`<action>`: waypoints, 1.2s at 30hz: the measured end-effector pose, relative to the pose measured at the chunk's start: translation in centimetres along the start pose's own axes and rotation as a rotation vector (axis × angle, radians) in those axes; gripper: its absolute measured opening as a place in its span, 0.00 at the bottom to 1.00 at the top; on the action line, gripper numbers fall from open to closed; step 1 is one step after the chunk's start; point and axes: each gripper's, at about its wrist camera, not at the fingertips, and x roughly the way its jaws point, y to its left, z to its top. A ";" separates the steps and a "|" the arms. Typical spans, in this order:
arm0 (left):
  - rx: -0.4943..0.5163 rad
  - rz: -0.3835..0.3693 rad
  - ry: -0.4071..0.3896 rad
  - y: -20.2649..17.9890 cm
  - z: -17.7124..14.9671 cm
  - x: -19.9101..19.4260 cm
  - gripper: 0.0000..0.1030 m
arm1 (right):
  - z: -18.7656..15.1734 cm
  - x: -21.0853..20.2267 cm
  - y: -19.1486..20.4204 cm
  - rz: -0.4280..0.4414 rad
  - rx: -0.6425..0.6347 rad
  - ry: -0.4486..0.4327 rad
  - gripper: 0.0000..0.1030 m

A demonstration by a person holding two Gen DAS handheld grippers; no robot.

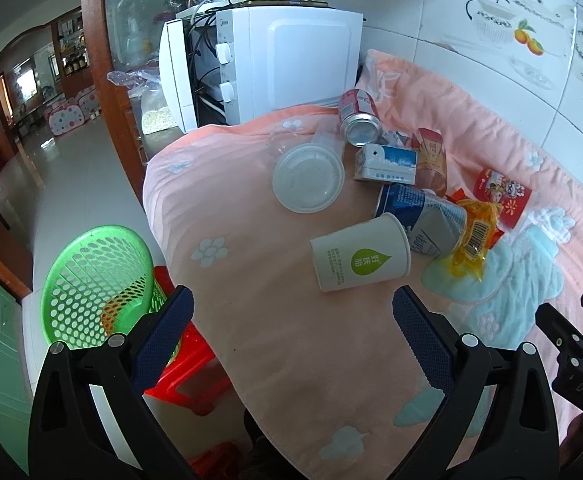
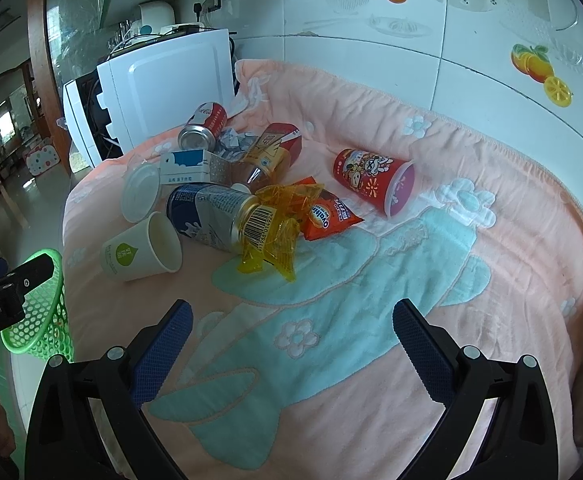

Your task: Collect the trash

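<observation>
Trash lies on a pink towel (image 1: 275,320): a white paper cup (image 1: 361,254) on its side, a blue and white can (image 1: 419,216), a yellow wrapper (image 1: 473,236), a red cup (image 1: 501,196), a milk carton (image 1: 385,164), a red soda can (image 1: 359,118) and a clear lid (image 1: 309,180). My left gripper (image 1: 291,312) is open and empty, just short of the paper cup. My right gripper (image 2: 291,320) is open and empty over the towel (image 2: 331,312), short of the yellow wrapper (image 2: 275,236), the paper cup (image 2: 143,250) and an orange snack bag (image 2: 327,212).
A green mesh basket (image 1: 91,288) stands on a red stool (image 1: 183,372) left of the towel; it also shows in the right wrist view (image 2: 43,312). A white microwave (image 1: 275,60) stands behind the trash. A tiled wall (image 2: 451,40) runs along the back.
</observation>
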 end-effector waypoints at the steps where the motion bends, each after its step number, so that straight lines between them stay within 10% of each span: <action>1: -0.002 -0.005 -0.001 0.0 0.0 0.0 0.95 | 0.0 0.0 0.0 0.000 -0.001 -0.002 0.94; 36: -0.001 0.000 -0.048 0.1 0.4 -1.1 0.95 | 0.4 -0.4 0.5 0.008 -0.012 -0.024 0.94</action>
